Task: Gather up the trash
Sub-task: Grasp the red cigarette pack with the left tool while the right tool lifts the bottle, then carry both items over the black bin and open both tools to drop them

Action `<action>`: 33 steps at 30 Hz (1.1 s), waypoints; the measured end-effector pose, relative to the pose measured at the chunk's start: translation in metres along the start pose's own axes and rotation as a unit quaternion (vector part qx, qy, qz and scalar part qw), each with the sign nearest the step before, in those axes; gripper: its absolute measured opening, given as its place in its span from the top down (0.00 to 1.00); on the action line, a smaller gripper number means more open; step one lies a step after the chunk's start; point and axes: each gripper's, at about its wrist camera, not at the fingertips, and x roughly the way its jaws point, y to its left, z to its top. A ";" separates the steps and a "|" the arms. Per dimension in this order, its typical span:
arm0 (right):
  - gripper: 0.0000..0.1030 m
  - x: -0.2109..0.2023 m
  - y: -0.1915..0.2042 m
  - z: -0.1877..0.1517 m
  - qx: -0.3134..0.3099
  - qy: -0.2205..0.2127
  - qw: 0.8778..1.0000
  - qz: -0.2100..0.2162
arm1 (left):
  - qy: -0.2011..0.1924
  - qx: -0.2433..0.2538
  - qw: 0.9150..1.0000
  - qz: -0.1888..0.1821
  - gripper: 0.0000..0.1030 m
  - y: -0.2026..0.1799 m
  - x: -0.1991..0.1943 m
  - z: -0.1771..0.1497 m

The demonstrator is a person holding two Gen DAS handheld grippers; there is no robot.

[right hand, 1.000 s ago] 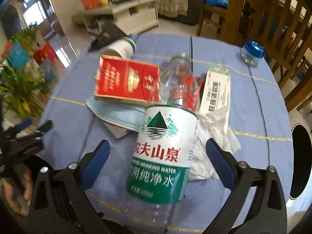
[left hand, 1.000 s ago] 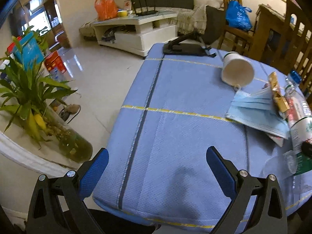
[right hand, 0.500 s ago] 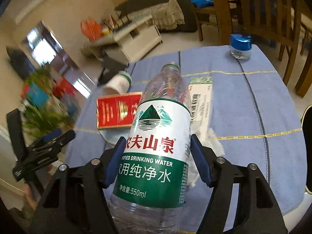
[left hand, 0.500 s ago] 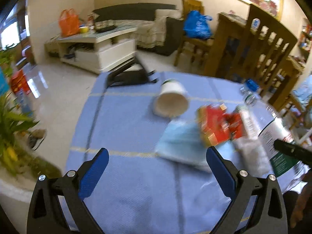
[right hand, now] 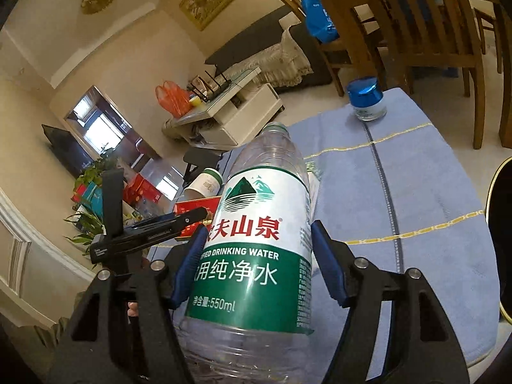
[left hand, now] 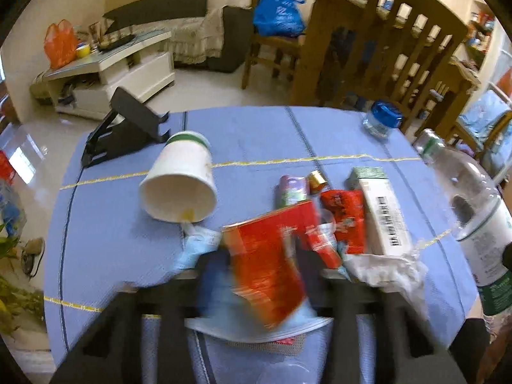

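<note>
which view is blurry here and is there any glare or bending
Left wrist view: motion blur smears the left gripper and the red box between its fingers, while the paper cup farther off stays fairly sharp. Right wrist view: sharp, the water bottle label readable in the right gripper. Both views: fisheye curves the table edges; bright window glare on the floor.

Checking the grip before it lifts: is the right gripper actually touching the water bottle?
Touching. The right wrist view shows the right gripper with both blue pads pressed against the water bottle label.
</note>
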 end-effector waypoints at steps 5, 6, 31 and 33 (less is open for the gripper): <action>0.37 -0.002 -0.008 -0.005 0.009 -0.006 1.000 0.013 | -0.064 -0.033 0.997 -0.015 0.86 0.006 -0.039 0.003; 0.37 -0.003 -0.010 -0.005 0.011 -0.008 1.000 0.014 | -0.072 -0.037 0.997 -0.017 0.86 0.007 -0.045 0.005; 0.37 -0.121 -0.198 -0.020 0.211 -0.107 0.937 -0.257 | -0.066 0.074 0.982 -0.163 0.86 -0.173 -0.065 0.044; 0.36 -0.119 -0.212 -0.028 0.229 -0.099 0.931 -0.268 | -0.057 0.092 0.979 -0.175 0.86 -0.201 -0.058 0.043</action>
